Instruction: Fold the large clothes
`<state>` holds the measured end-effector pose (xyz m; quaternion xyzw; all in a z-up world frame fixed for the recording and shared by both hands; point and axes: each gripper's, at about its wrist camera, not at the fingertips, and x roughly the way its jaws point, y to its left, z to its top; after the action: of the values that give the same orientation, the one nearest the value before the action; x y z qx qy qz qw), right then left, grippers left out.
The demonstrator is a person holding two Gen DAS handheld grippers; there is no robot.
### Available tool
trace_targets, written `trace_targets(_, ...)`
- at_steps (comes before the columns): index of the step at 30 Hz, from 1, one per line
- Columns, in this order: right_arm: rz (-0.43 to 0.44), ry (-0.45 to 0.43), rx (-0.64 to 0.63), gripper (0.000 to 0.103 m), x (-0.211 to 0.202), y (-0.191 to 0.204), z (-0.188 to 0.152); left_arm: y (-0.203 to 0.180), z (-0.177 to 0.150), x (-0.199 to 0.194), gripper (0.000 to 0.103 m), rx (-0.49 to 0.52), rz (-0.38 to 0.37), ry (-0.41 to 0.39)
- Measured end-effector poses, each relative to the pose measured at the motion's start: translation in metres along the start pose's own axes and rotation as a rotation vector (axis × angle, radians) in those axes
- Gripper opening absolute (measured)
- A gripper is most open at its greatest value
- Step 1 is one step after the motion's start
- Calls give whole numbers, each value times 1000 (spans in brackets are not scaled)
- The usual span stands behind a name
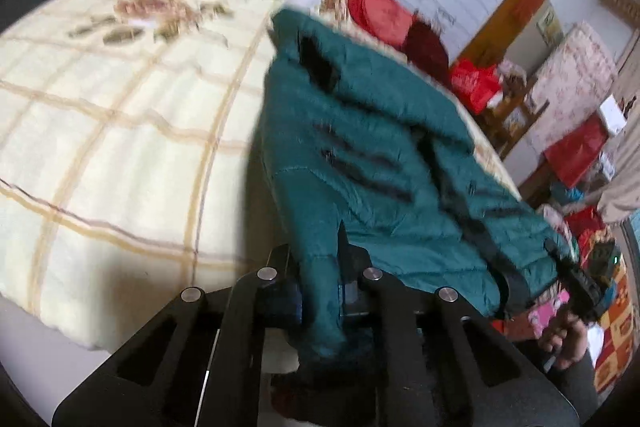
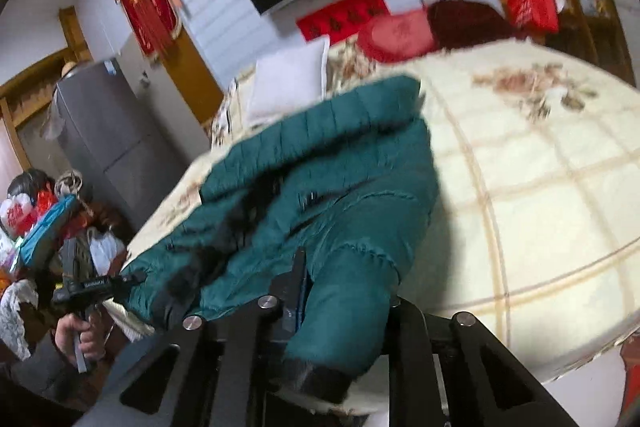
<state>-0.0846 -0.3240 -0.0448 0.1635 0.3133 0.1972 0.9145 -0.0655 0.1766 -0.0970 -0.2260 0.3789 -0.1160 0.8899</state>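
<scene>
Both grippers, left and right, are clenched on the green puffer jacket; lift evenly, keeping it taut over the bed.

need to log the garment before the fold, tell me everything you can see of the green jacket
The green jacket is a dark teal quilted puffer with stitched channels, dark trim at the cuffs and dark slits like pockets or openings on its body. It lies crumpled along the edge of the cream checked bedspread, partly raised off it. The left gripper has its jaws closed on one sleeve, and the right gripper is closed on the other sleeve, whose dark cuff hangs below the jaws.
</scene>
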Motion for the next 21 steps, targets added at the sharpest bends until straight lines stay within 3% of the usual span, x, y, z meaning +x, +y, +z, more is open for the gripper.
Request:
trace_targets(5,-25,-78,-46,15,-31,26,10,-3,17,-48,10,-19,-62,-130)
trace_targets(13,-42,-139,-101,14,-77,66,5,-13,2,-108,10,-5,-95,-233)
trace_targets(21,-31,-154,-118,14,-108,71,-3,-22,-15,-120,10,38,-76,-235)
